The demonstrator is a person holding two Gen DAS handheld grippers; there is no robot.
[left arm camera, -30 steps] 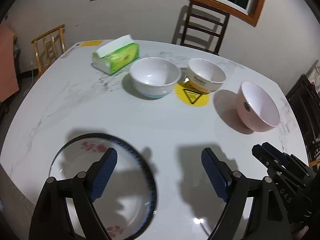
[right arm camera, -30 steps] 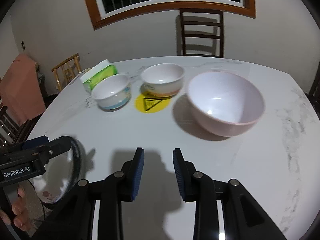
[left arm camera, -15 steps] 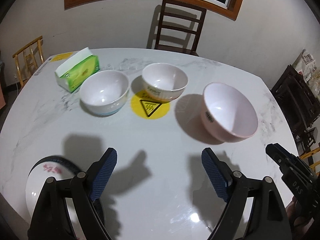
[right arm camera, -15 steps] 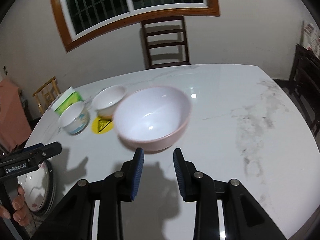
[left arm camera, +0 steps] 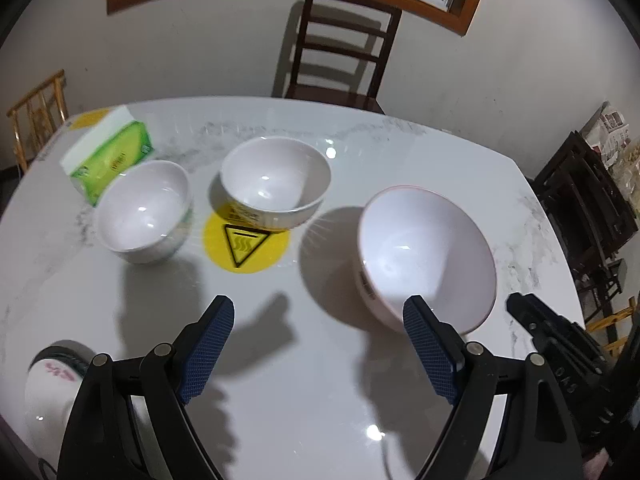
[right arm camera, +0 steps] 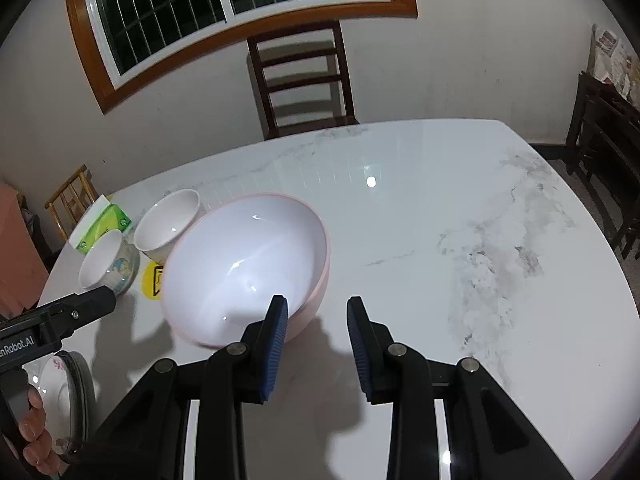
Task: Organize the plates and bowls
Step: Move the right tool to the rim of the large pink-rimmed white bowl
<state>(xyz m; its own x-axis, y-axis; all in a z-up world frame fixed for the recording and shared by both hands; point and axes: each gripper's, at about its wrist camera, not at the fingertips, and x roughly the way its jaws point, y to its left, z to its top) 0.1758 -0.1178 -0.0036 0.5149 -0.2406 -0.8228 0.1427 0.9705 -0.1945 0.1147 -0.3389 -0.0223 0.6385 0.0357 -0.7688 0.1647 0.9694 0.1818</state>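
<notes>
Pink-rimmed and white inside, the large bowl point(right arm camera: 246, 268) sits on the marble table point(right arm camera: 460, 208) directly ahead of the right gripper point(right arm camera: 316, 344). We see its near rim just at the tip of that gripper's left finger point(right arm camera: 274, 344), while the right finger lies clear of it over bare marble; the fingers stand moderately apart and hold nothing. In the left wrist view, the same large bowl point(left arm camera: 426, 266) lies just beyond the right finger point(left arm camera: 430, 350) of the left gripper point(left arm camera: 320, 352), whose fingers are spread wide and empty. Farther back we find two smaller white bowls, one point(left arm camera: 144, 210) beside the green tissue box point(left arm camera: 110, 160) and one point(left arm camera: 276, 184) partly over the yellow warning sticker point(left arm camera: 246, 246). A flower-patterned plate point(left arm camera: 52, 384) lies at the table's near left edge. Compared with half a second ago, we note that the large bowl fills more of both views and sits closer to each gripper's fingers, and the right gripper's finger gap is wider.
</notes>
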